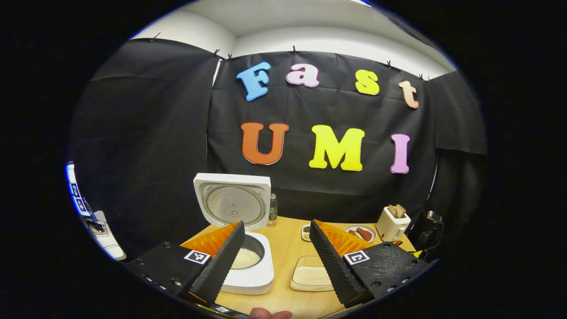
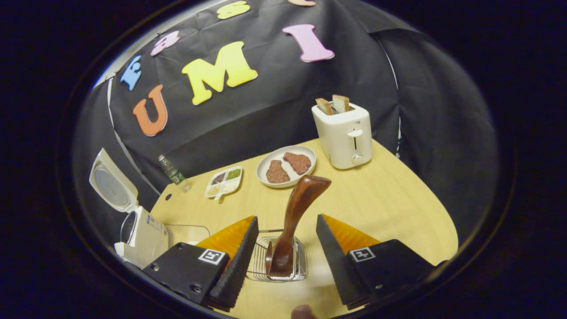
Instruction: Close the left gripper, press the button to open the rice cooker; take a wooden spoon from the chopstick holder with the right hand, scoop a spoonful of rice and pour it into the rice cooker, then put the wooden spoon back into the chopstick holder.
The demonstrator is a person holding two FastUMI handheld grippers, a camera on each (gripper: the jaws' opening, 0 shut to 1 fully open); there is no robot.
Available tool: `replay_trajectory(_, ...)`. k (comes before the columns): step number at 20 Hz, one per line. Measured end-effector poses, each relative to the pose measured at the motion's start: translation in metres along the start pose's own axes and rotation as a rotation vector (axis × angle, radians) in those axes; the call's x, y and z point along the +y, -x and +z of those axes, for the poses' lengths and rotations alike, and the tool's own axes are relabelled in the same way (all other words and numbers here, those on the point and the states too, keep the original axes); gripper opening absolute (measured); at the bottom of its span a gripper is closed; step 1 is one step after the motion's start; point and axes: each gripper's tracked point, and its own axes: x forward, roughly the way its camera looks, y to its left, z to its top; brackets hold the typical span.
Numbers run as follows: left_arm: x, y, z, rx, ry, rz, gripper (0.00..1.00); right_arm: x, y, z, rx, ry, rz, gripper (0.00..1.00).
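Note:
The white rice cooker [image 1: 252, 274] stands on the wooden table with its lid [image 1: 232, 204] swung up and pale rice in its pot [image 1: 246, 257]. My left gripper [image 1: 277, 230] hangs open above and in front of it, holding nothing. In the right gripper view the dark wooden spoon [image 2: 292, 221] stands upright in the wire chopstick holder [image 2: 277, 259], its handle tilted to the right. My right gripper [image 2: 287, 219] is open, a finger on each side of the spoon and apart from it. The cooker [image 2: 141, 237] also appears at the left of that view.
A shallow container of rice [image 1: 310, 274] sits right of the cooker. Farther back are a bottle [image 2: 173, 173], a divided dish [image 2: 223, 181], a plate with two pieces of meat [image 2: 286, 166] and a toaster with bread [image 2: 345, 130]. A fingertip [image 1: 270, 313] shows at the bottom edge.

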Motion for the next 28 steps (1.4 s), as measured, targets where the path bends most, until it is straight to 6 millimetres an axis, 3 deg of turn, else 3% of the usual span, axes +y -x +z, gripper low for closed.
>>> replay_trajectory(2, 0.001, 0.0, -0.003, 0.021, -0.004, 0.011, 0.94, -0.001, -0.013, -0.003, 0.023, -0.036, 0.011, 0.81)
replay_trajectory(3, 0.0, 0.001, -0.005, 0.032, -0.001, 0.015, 0.94, 0.002, -0.017, -0.004, 0.03, -0.046, 0.02, 0.7)
replay_trajectory(4, 0.001, 0.0, -0.006, 0.036, 0.002, 0.017, 0.94, 0.004, -0.023, -0.003, 0.033, -0.052, 0.03, 0.72)
replay_trajectory(9, -0.001, -0.005, -0.006, 0.046, 0.008, 0.013, 0.94, 0.007, -0.035, 0.0, 0.04, -0.068, 0.053, 0.41)
replay_trajectory(12, -0.002, -0.006, -0.008, 0.052, 0.0, -0.001, 0.94, 0.005, -0.036, 0.003, 0.04, -0.091, 0.042, 0.28)
replay_trajectory(21, 0.011, -0.005, -0.006, 0.032, 0.036, -0.078, 0.94, 0.015, 0.01, 0.012, -0.031, -0.096, -0.043, 0.15)
replay_trajectory(28, 0.028, 0.0, 0.002, -0.026, 0.002, -0.167, 0.94, 0.041, 0.071, 0.049, -0.15, -0.061, -0.108, 0.12)
